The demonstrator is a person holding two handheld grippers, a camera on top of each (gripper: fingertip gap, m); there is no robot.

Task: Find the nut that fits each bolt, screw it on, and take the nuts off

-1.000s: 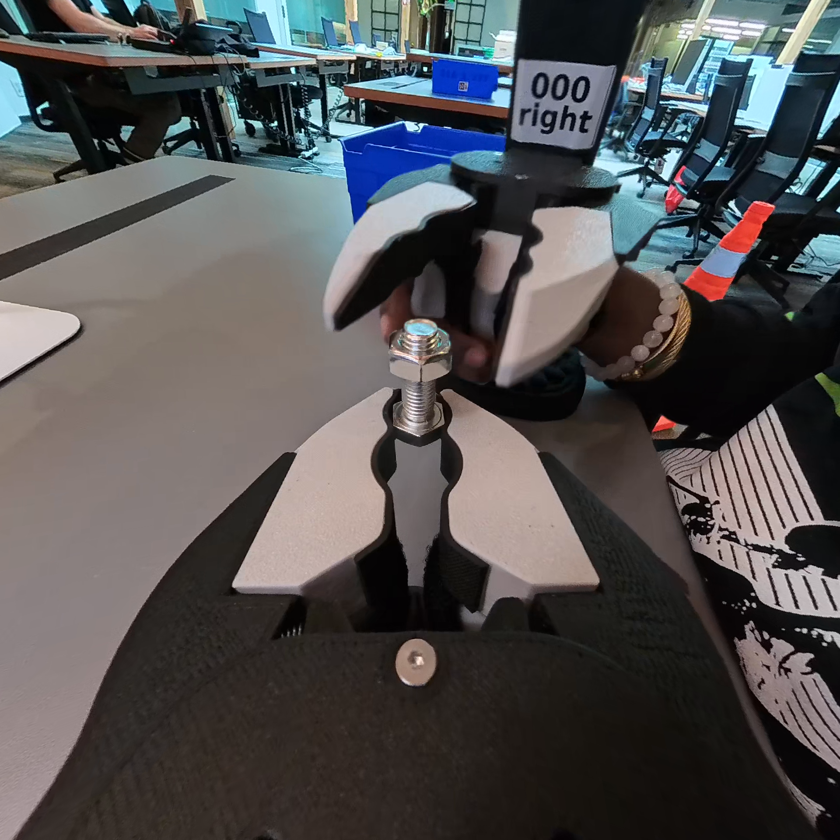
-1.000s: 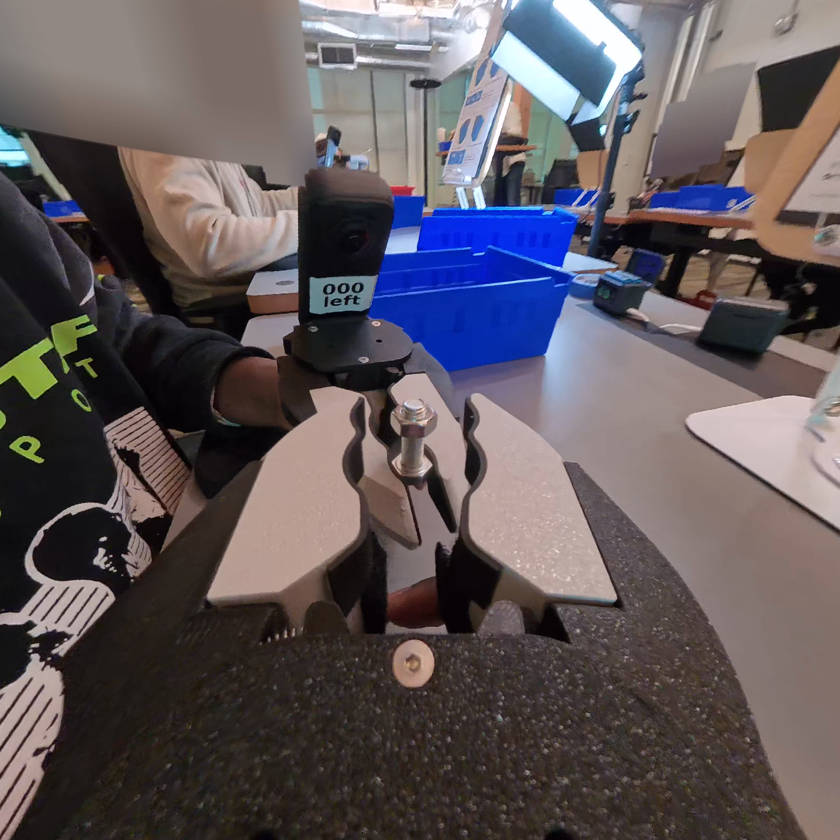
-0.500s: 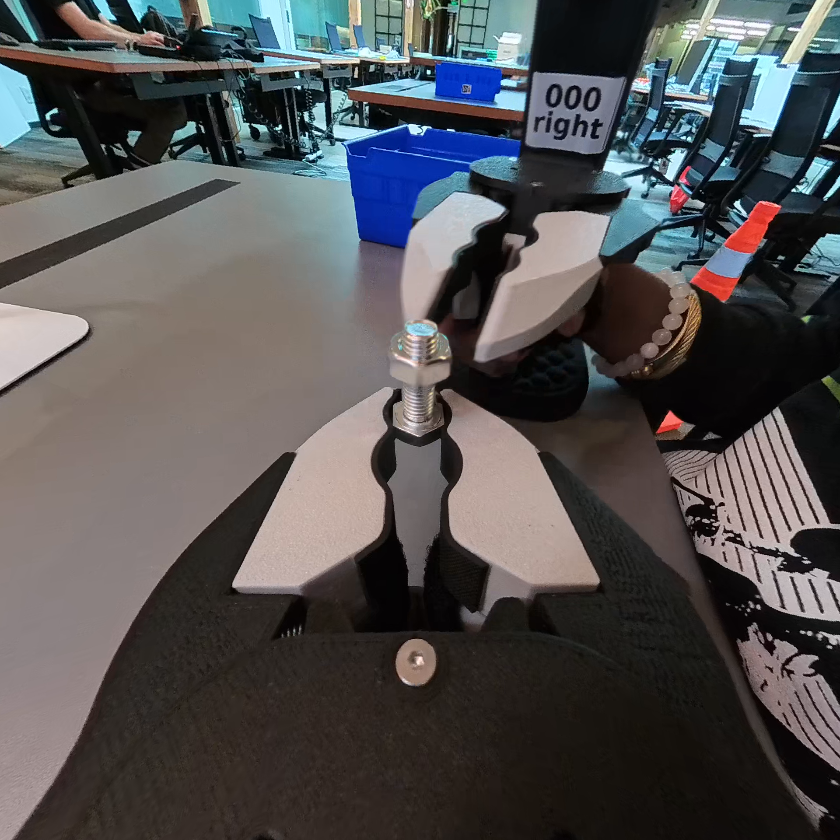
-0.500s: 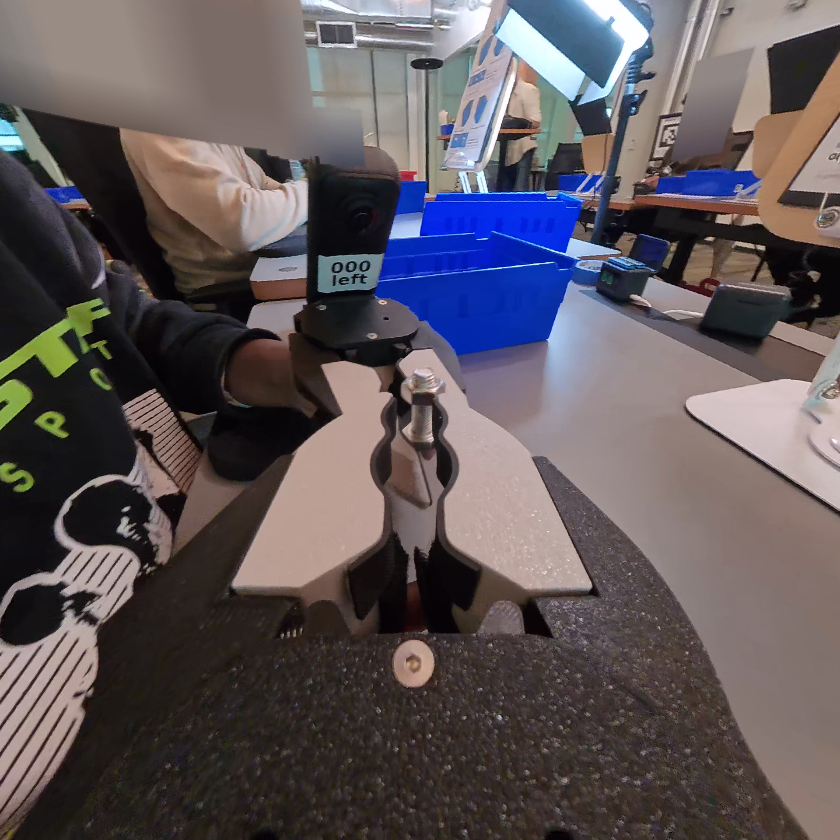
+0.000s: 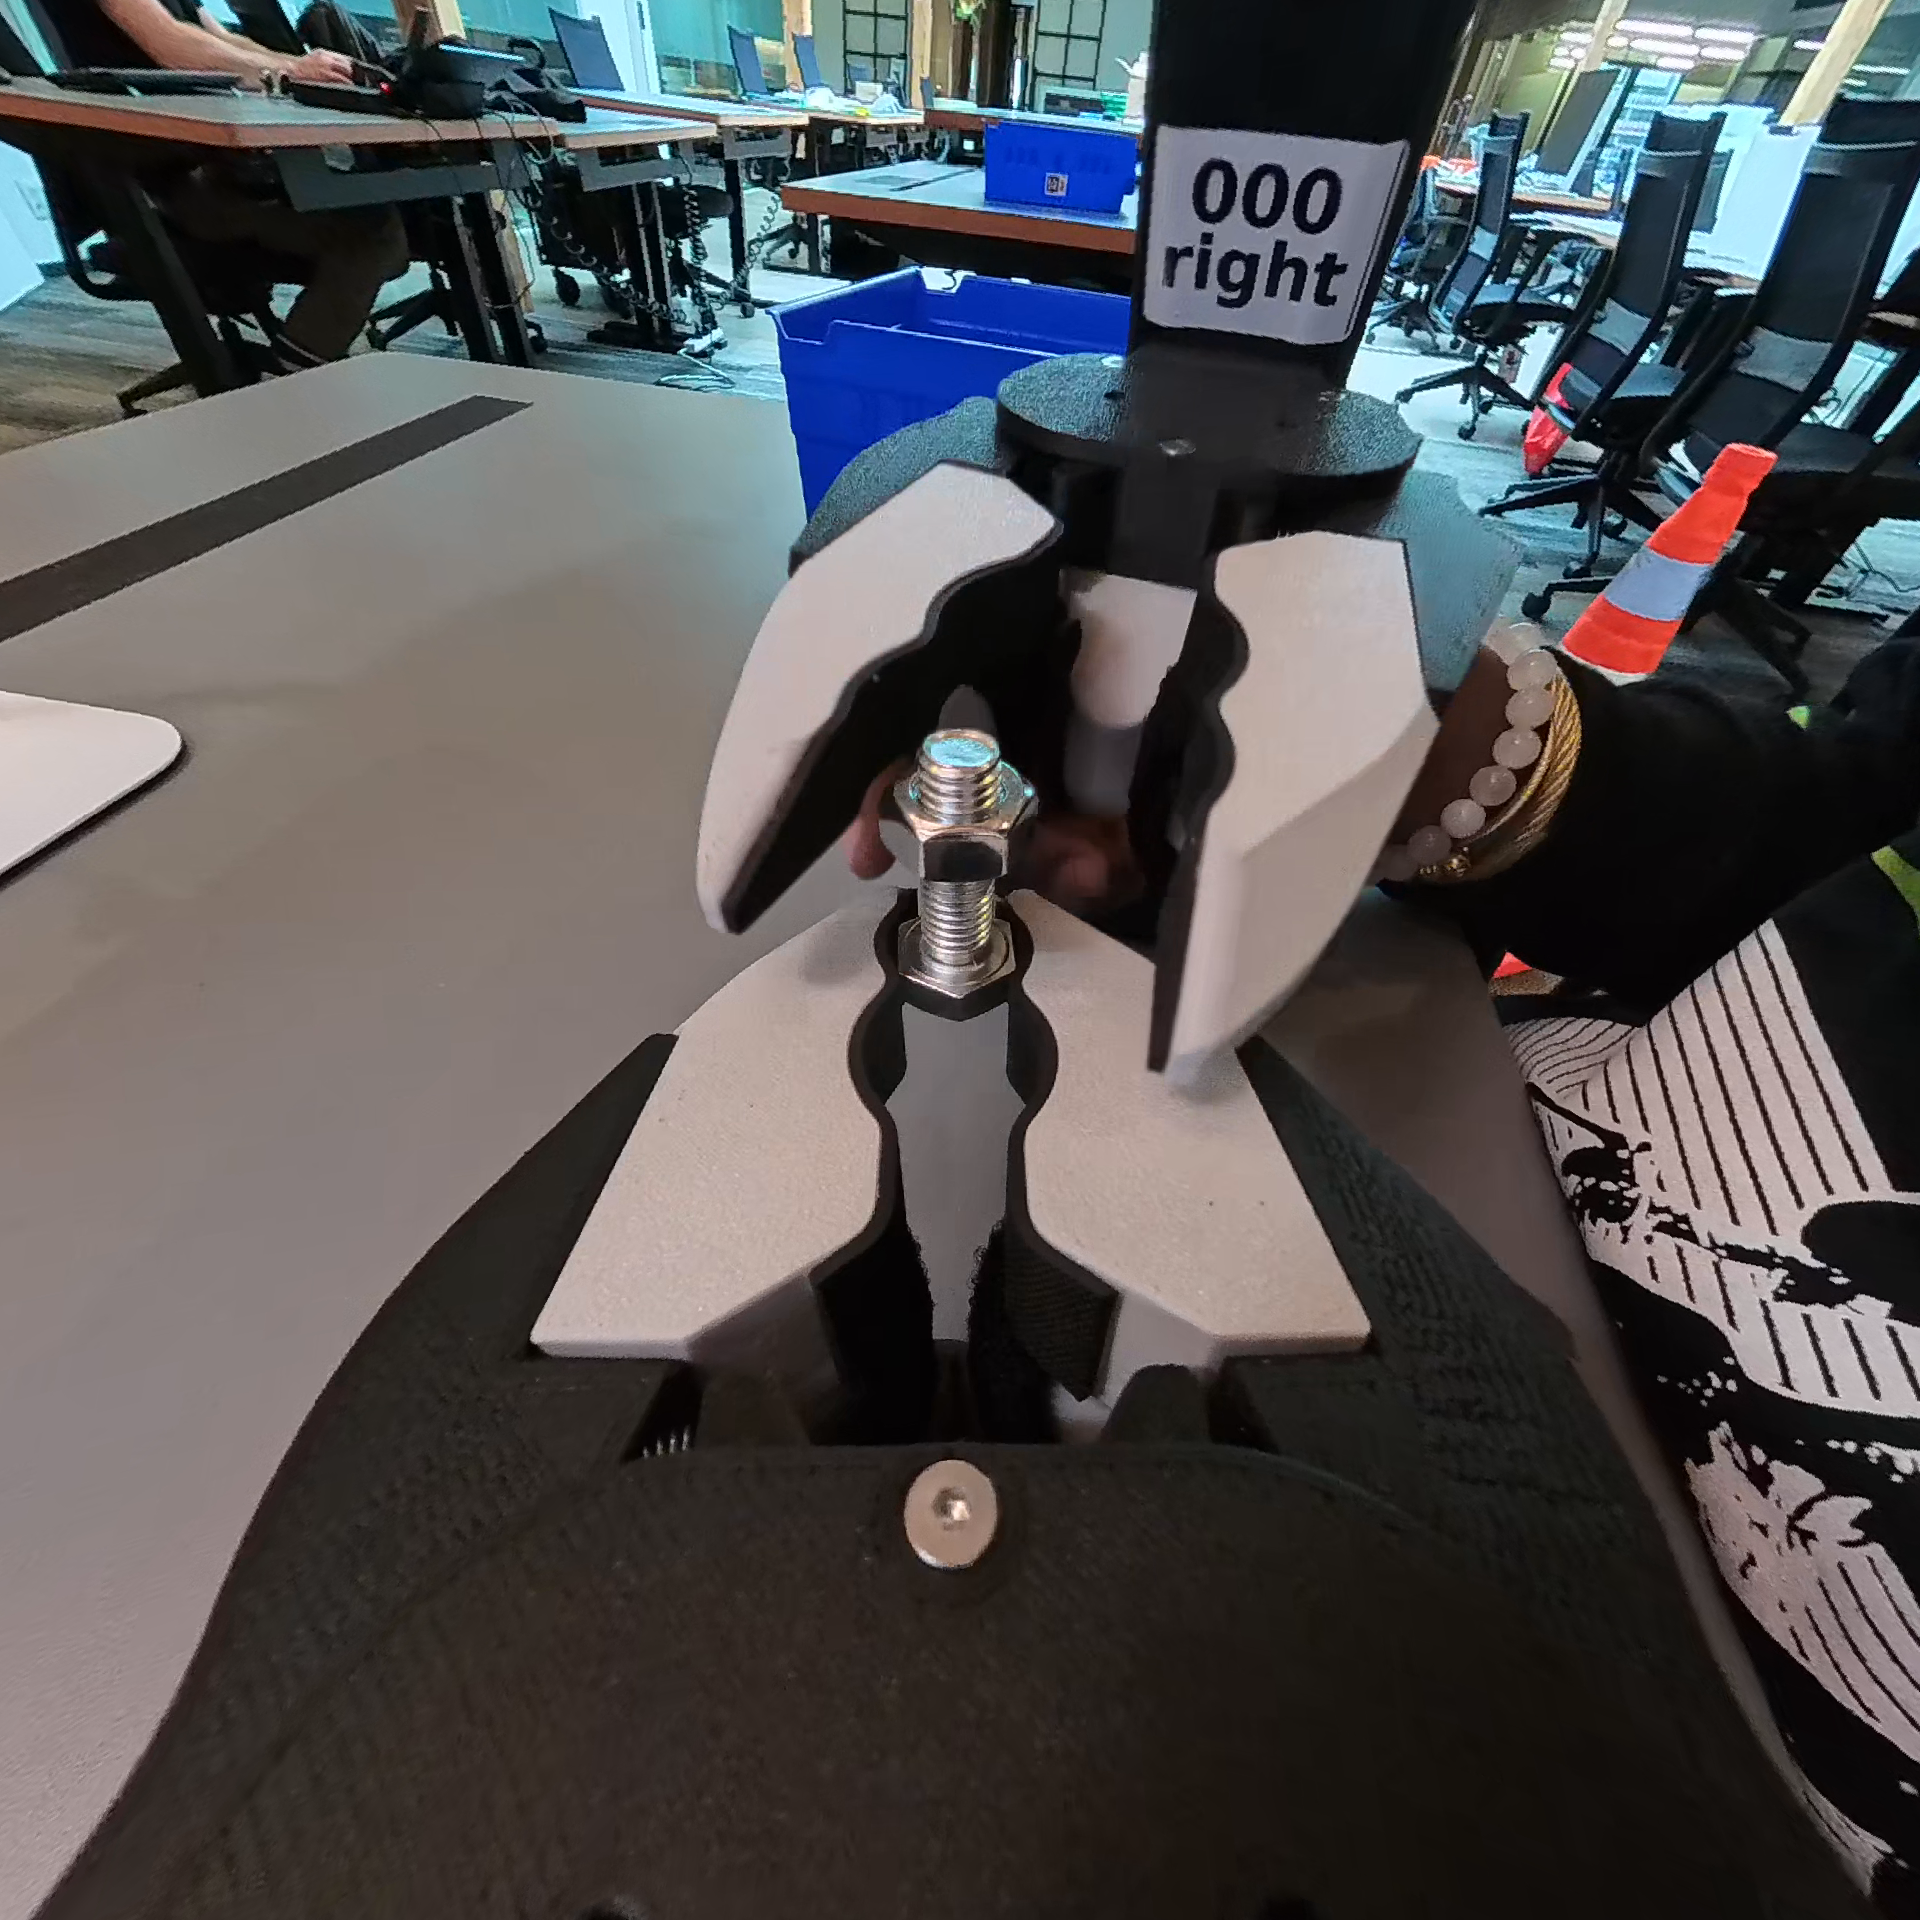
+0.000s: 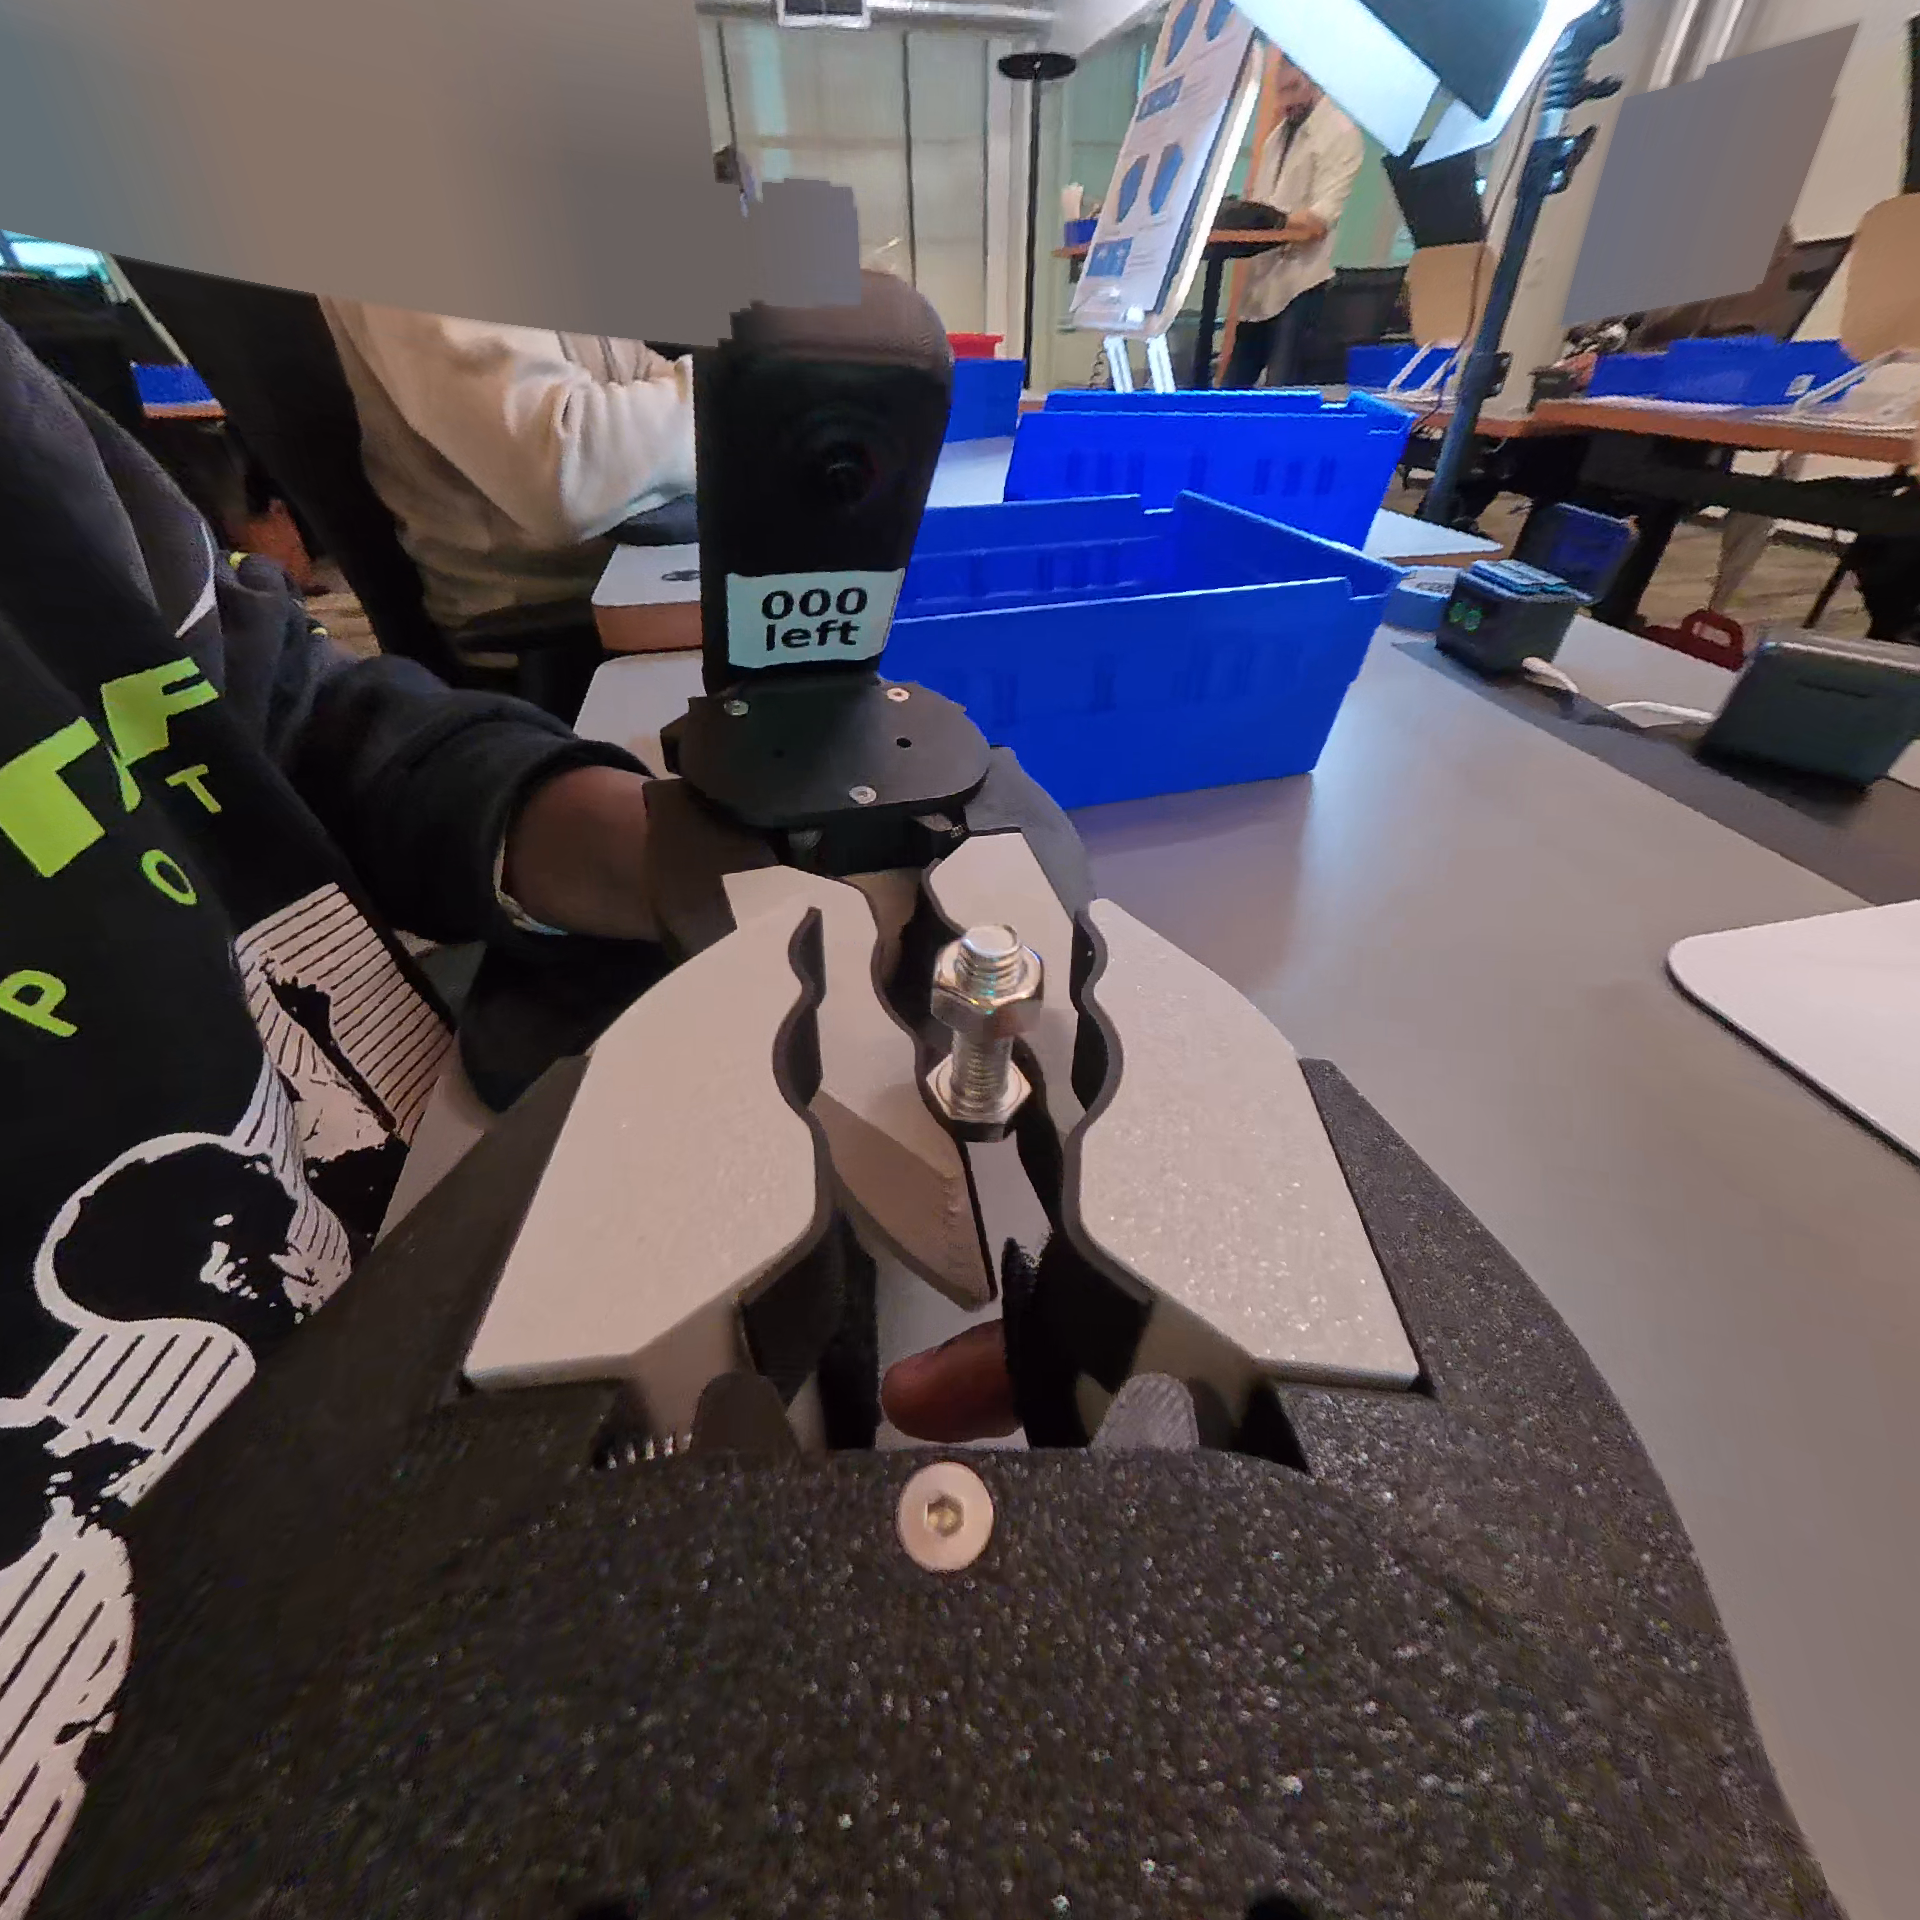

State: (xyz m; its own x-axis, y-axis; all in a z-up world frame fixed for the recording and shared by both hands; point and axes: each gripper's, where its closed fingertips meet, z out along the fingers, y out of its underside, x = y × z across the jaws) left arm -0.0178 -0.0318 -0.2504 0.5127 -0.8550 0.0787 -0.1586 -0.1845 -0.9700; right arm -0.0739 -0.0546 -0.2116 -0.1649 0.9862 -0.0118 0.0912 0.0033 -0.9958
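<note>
A silver bolt [image 5: 954, 914] stands upright with its thread end up. My left gripper [image 5: 954, 935] is shut on the bolt's hex head. A silver hex nut [image 5: 964, 821] sits on the thread near its top. My right gripper [image 5: 961, 971] faces the left one, tilted and open, with one finger on each side of the nut. In the right wrist view the nut [image 6: 987, 997] and bolt [image 6: 980, 1060] stand between the open fingers of my right gripper [image 6: 951, 925], closer to the right-hand finger and touching neither. The left gripper [image 6: 977, 1117] shows behind, clamped on the bolt head.
All this is above a grey table [image 5: 364, 831]. A white mat [image 5: 62, 769] lies at its left and shows in the right wrist view [image 6: 1818, 1018]. A blue bin [image 6: 1122, 665] and small devices [image 6: 1507, 623] stand farther back. The person's torso [image 5: 1714, 1299] is close by. One gripper's finger ends stand about 6 cm off the other's.
The right gripper was open at the nut, then shut and drew back to the side. It has opened again and come back around the nut. The left gripper still holds the bolt.
</note>
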